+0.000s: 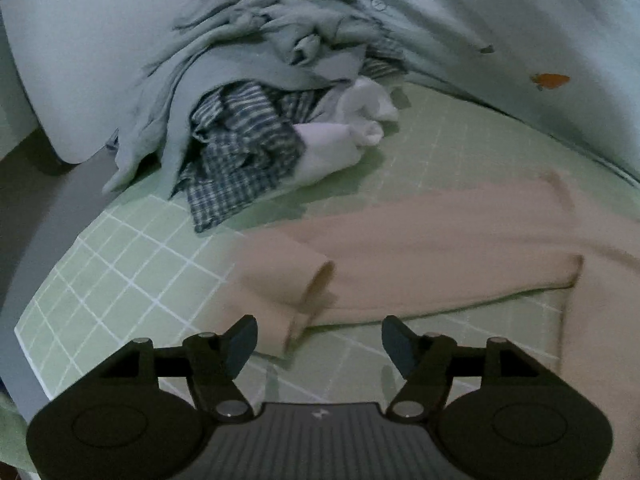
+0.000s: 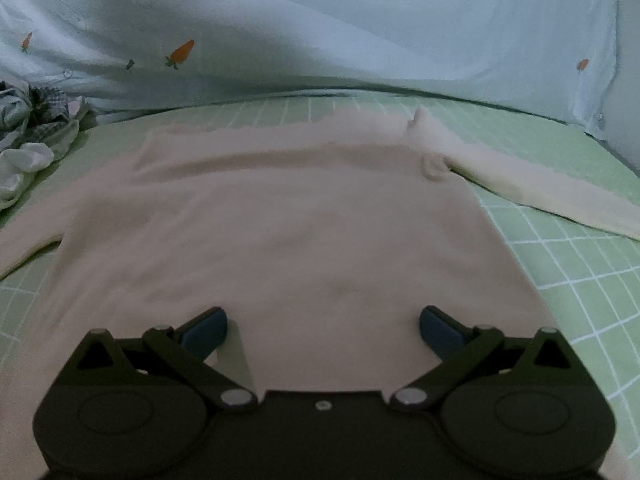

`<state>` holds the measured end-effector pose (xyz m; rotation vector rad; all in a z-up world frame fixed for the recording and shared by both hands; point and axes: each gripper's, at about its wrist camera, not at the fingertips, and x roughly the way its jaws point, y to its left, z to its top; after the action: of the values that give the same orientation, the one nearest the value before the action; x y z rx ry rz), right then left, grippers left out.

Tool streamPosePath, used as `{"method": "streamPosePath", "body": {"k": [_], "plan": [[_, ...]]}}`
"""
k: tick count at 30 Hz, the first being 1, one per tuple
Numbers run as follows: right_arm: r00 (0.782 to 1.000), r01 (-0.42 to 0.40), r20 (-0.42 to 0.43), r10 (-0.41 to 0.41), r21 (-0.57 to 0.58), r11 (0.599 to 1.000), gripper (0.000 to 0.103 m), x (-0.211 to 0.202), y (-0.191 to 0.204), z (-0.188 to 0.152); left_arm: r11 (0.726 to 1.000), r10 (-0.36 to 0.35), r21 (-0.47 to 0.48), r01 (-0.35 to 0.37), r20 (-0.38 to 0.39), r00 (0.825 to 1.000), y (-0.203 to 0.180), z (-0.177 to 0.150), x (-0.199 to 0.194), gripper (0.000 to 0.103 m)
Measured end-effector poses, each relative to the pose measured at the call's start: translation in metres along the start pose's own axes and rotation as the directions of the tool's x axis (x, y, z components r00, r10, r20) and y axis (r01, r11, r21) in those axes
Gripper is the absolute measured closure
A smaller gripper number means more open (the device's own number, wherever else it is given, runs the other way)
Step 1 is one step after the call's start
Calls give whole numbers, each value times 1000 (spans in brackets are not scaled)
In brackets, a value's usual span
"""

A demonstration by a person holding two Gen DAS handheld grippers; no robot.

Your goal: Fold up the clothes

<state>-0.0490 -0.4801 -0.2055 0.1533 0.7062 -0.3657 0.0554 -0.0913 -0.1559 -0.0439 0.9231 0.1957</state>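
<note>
On the green grid sheet (image 2: 580, 280) the sweater (image 2: 300, 220) lies flat, sleeve cuff (image 1: 316, 280) at twelve o'clock of the left gripper (image 1: 320, 344); both it and the right gripper (image 2: 323, 330) gape wide, empty. Risk: the loose sleeve may slump unevenly, skewing the fold.

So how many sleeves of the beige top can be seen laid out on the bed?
2. The left sleeve lies ahead of the open left hand-held gripper, its cuff doubled back. The right sleeve stretches out to the right across the green checked sheet.
</note>
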Motion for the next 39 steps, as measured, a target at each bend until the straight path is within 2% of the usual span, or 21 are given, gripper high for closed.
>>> {"method": "streamPosePath", "body": {"k": [5, 11, 13, 14, 16, 17, 20, 22, 25, 28, 30, 33, 35, 36, 37, 38, 39], "plan": [[1000, 1, 16, -1, 0, 1000, 0, -1, 0, -2, 999, 35, 12, -35, 9, 999, 2, 5, 10, 27], [1000, 1, 30, -1, -1, 1000, 0, -1, 0, -4, 1000, 29, 10, -29, -8, 1000, 3, 11, 28, 30], [1000, 2, 31, -2, -1, 1000, 0, -1, 0, -4, 1000, 18, -12, -18, -25, 1000, 4, 12, 33, 52], [1000, 1, 31, -1, -1, 1000, 0, -1, -1, -4, 1000, 4, -21, -5, -37, 999, 4, 13, 35, 57], [1000, 0, 31, 0, -3, 1000, 0, -1, -1, -4, 999, -6, -33, 4, -54, 999, 4, 14, 38, 87], [1000, 0, 32, 0, -3, 1000, 0, -1, -1, -4, 999, -8, -33, 6, -59, 998, 2, 15, 38, 92], [1000, 1, 31, -1, -3, 1000, 0, -1, -1, -4, 999, -37, -35, 35, -56, 998, -3, 18, 36, 103], [1000, 2, 31, -2, -2, 1000, 0, 0, -1, -4, 998, -60, -4, 60, -38, 997, -13, 22, 29, 103], [1000, 2, 31, -2, -3, 1000, 0, -1, -1, -4, 988, -122, 93, 119, 17, 992, -39, 27, 11, 103], [1000, 2, 31, -2, -1, 1000, 0, -1, -1, -4, 964, -220, 162, 209, 49, 974, -68, 33, -10, 103], [999, 3, 32, -3, 0, 1000, 0, -1, -1, -4, 935, -300, 218, 280, 64, 952, -90, 34, -25, 103], [999, 2, 32, -2, 1, 1000, 0, -1, -1, -4, 875, -429, 274, 399, 58, 901, -123, 34, -49, 103], [999, 2, 32, -2, 2, 1000, 0, -1, -1, -4, 823, -511, 308, 477, 39, 858, -141, 30, -63, 103], [999, 2, 32, -2, 3, 1000, 0, -1, -1, -4, 801, -536, 334, 497, 32, 843, -150, 27, -69, 100], [999, 2, 32, -2, 3, 1000, 0, -1, -1, -4, 793, -532, 370, 484, 35, 846, -157, 23, -73, 96], [999, 2, 32, -2, 3, 1000, 0, -1, -1, -4, 792, -514, 406, 456, 42, 857, -161, 19, -75, 95], [999, 2, 32, -2, 4, 1000, 0, -1, 0, -4, 795, -492, 431, 426, 47, 869, -164, 15, -74, 89]]}}
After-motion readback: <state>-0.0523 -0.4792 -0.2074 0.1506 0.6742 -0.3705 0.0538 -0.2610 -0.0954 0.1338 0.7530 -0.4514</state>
